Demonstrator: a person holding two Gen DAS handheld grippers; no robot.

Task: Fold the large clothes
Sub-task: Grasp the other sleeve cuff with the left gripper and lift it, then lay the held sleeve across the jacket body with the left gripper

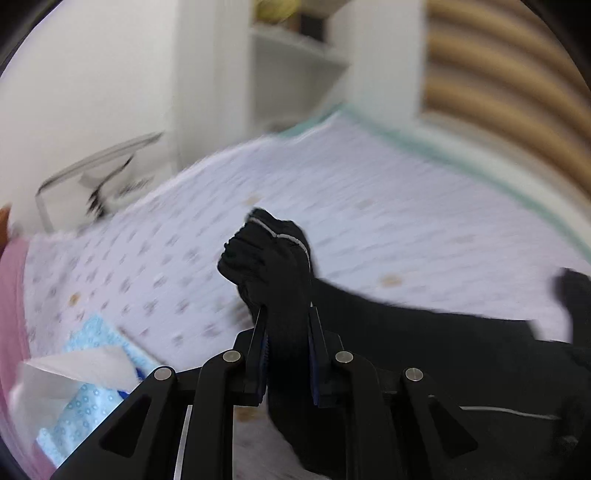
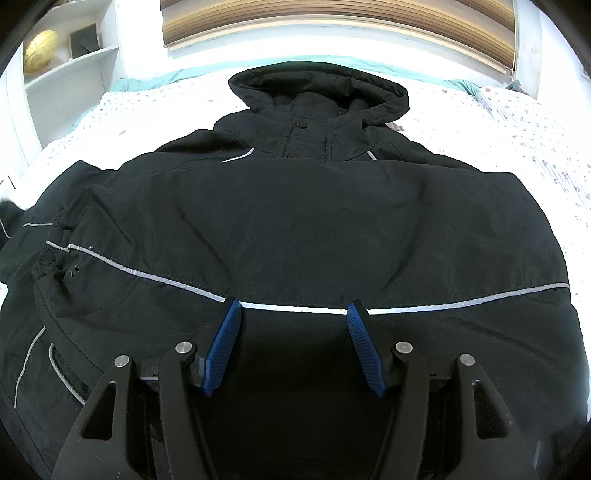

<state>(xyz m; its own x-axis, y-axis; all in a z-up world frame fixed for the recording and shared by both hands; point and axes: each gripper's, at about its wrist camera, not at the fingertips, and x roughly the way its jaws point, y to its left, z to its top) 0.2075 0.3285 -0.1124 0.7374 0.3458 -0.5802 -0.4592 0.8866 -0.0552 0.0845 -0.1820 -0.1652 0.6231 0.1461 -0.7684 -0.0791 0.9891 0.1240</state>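
Jacket (image 2: 295,221) is lying front-up across the patterned bedspread (image 2: 498,122), hood (image 2: 317,88) pointing toward the striped headboard (image 2: 332,29). You are pinching its sleeve cuff (image 1: 269,254) in the left gripper (image 1: 286,328), jaws narrowed tight on the bunched fabric, presumably so you can be carrying that sleeve inward over the body. You are holding the right gripper (image 2: 293,314) with its blue pads (image 2: 225,343) standing apart, gripping nothing, poised above the reflective stripe (image 2: 295,308) near the hem, likely steadying the garment. Tissue packet (image 1: 92,376) is sitting at the bed's edge, clear of the fold.
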